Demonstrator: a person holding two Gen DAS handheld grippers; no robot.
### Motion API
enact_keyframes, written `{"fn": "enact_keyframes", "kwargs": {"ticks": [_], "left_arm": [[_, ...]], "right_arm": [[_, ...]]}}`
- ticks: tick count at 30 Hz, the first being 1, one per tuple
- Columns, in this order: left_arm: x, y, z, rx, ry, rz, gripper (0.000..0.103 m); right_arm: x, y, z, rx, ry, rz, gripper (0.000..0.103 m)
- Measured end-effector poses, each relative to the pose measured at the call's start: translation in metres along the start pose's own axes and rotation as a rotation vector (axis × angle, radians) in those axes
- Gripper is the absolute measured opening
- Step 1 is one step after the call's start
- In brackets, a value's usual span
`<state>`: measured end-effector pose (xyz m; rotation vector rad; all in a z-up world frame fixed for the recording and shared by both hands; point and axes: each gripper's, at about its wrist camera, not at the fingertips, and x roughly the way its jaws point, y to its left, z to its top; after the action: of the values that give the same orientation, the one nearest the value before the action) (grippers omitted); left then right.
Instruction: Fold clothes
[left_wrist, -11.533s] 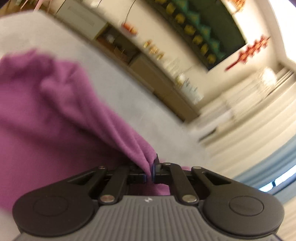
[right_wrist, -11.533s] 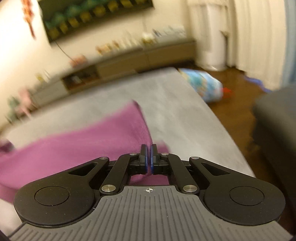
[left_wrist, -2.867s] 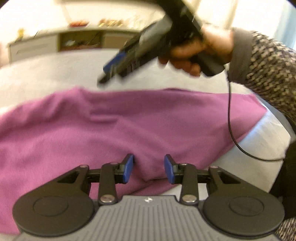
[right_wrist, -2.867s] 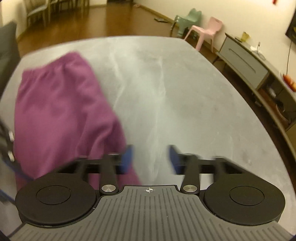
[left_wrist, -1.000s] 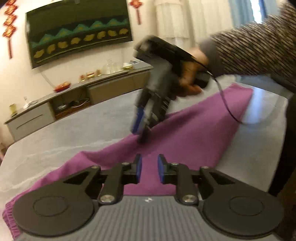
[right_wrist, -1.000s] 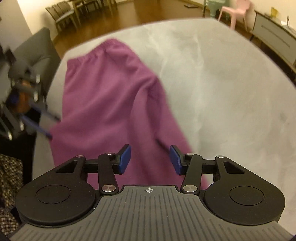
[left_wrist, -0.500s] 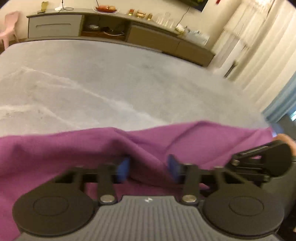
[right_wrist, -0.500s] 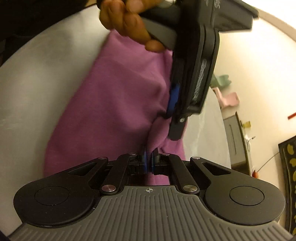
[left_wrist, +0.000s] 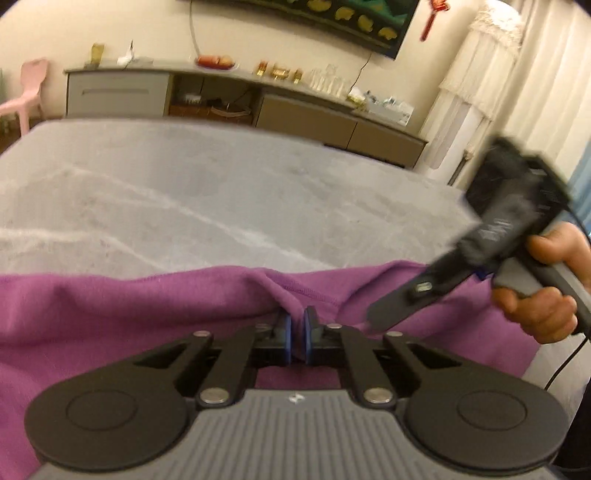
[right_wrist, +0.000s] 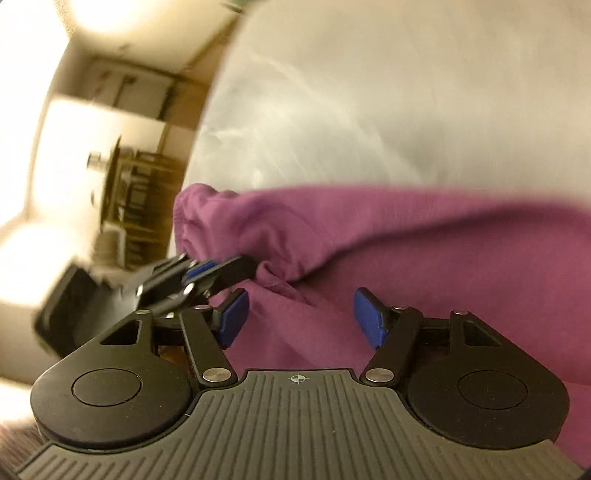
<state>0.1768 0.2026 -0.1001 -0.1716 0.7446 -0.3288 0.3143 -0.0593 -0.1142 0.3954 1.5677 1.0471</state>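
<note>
A purple garment lies spread on the grey marbled table. My left gripper is shut on a raised fold of the purple garment at its near edge. In the right wrist view my right gripper is open, its blue pads spread over the garment with nothing held. The right gripper also shows in the left wrist view, hand-held, just right of my left one. The left gripper shows in the right wrist view, pinching the cloth near a gathered hem.
A long low sideboard with small items stands against the far wall, a pink child's chair at its left. White curtains hang at the right. The table's far half is bare grey surface.
My left gripper has shut on a fold of the garment. My right gripper, shut on the cloth half a second ago, has opened and let it go.
</note>
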Motion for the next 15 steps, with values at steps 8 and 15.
{"fn": "enact_keyframes", "kwargs": {"ticks": [8,15], "left_arm": [[-0.011,0.004,-0.003,0.017,-0.026,-0.022,0.006],[-0.023,0.036,0.003,-0.062,-0.051,0.078,0.014]], "right_arm": [[0.056,0.01,0.019,0.304,-0.052,0.152,0.073],[-0.009,0.034,0.038,0.195,-0.357,0.12,0.044]]}}
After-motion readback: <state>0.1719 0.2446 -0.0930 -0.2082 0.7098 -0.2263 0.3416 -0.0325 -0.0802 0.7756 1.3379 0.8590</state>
